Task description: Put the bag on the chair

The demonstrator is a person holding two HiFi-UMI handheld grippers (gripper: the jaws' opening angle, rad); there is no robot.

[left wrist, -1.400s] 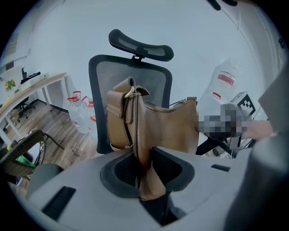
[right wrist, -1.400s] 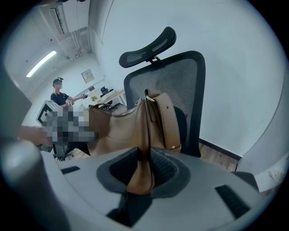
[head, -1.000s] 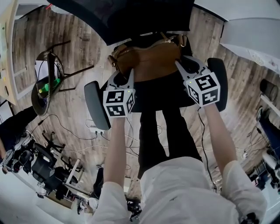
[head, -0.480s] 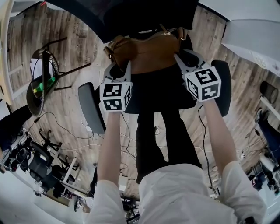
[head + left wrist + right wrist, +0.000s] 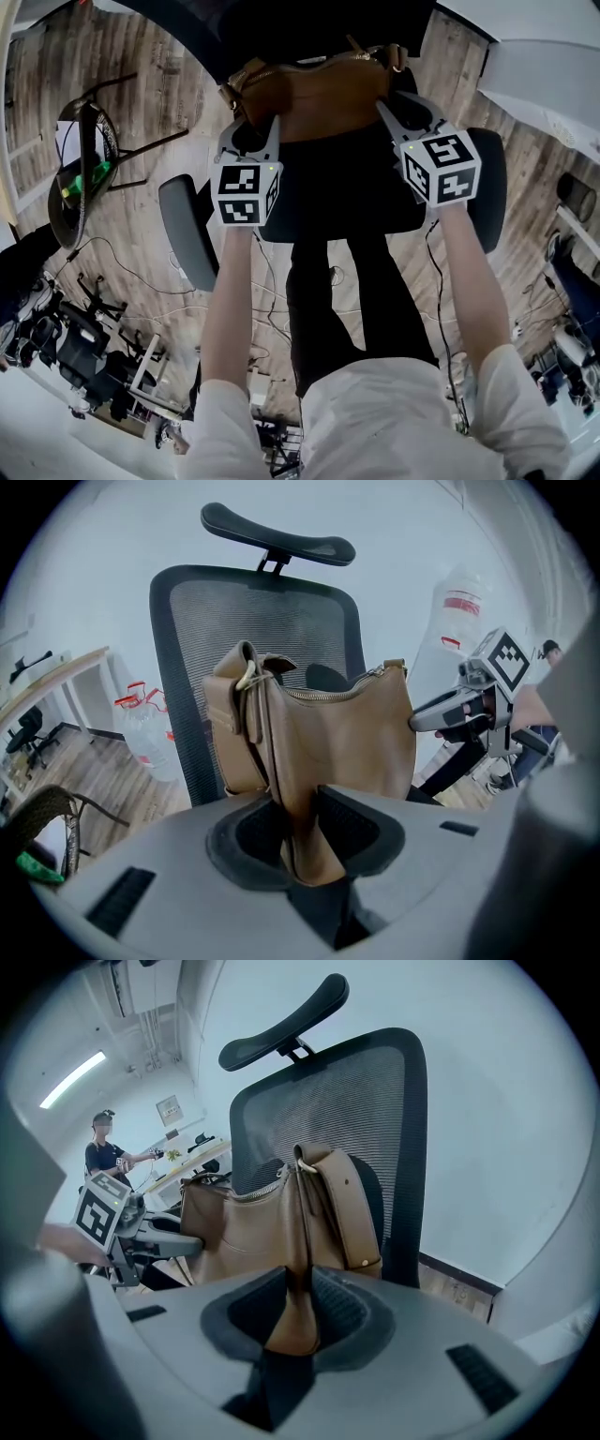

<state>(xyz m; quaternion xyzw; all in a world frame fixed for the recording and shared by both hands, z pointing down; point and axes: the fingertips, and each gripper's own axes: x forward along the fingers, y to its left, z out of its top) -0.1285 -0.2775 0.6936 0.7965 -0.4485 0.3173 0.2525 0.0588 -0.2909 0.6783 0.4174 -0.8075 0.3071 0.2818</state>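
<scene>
A brown leather bag [image 5: 314,94] hangs between both grippers above the black seat [image 5: 347,192] of an office chair, close to its mesh backrest [image 5: 253,630]. My left gripper [image 5: 253,139] is shut on the bag's left end; in the left gripper view its pads [image 5: 349,829] pinch the leather [image 5: 319,752]. My right gripper [image 5: 398,111] is shut on the right end, the leather [image 5: 272,1232] squeezed between its pads [image 5: 339,1309]. The grippers hide the bag's underside, so I cannot tell whether it touches the seat.
The chair's armrests [image 5: 186,230] [image 5: 489,192] flank my arms. A wicker chair [image 5: 80,173] holding something green stands at the left on the wooden floor, with cables [image 5: 141,281] near it. Water bottles [image 5: 141,733] stand behind the chair. A person [image 5: 103,1152] stands far off.
Both grippers have carried the bag forward, nearer the backrest, and more of the seat now lies under my arms. The grips on the bag are unchanged.
</scene>
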